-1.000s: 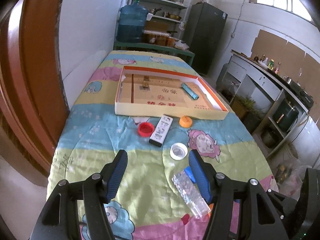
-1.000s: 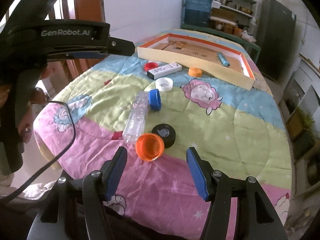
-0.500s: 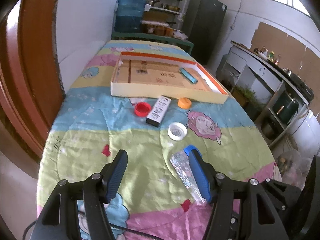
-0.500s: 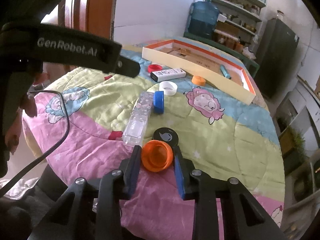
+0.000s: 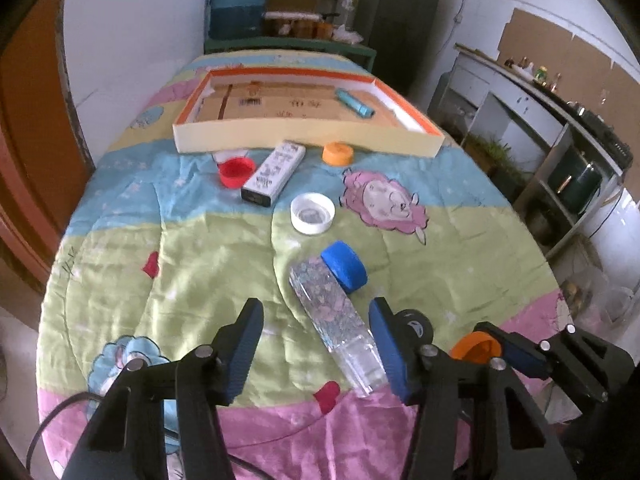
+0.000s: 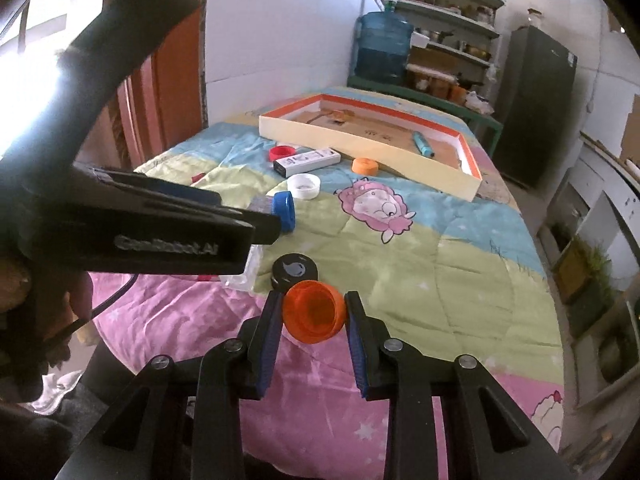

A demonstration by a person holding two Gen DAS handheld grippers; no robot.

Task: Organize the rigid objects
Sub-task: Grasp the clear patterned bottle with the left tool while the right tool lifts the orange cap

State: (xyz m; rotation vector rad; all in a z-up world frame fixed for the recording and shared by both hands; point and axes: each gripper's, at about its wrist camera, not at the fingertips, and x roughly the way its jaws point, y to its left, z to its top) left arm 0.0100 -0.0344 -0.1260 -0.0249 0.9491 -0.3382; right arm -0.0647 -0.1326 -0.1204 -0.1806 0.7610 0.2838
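Note:
My right gripper [image 6: 313,316] is shut on an orange cap [image 6: 313,315] and holds it just above the quilt; the cap also shows in the left wrist view [image 5: 475,350]. A black cap [image 6: 295,270] lies just behind it. My left gripper [image 5: 316,334] is open and empty above a clear plastic bottle [image 5: 334,320] with a blue cap [image 5: 344,266]. A white cap [image 5: 312,213], a white remote [image 5: 274,171], a red cap [image 5: 236,172] and a second orange cap [image 5: 338,153] lie before a shallow cardboard tray [image 5: 304,142] that holds a teal tube [image 5: 354,103].
The quilt-covered table [image 5: 200,248] drops off at the near pink edge. A brown door [image 5: 28,120] stands at the left. Shelves with a blue water jug [image 5: 236,4], a dark fridge [image 5: 400,16] and a counter [image 5: 540,92] stand beyond the table.
My right gripper has closed on the orange cap and lifted it slightly. My left gripper has drawn back and shifted over the clear bottle, still open.

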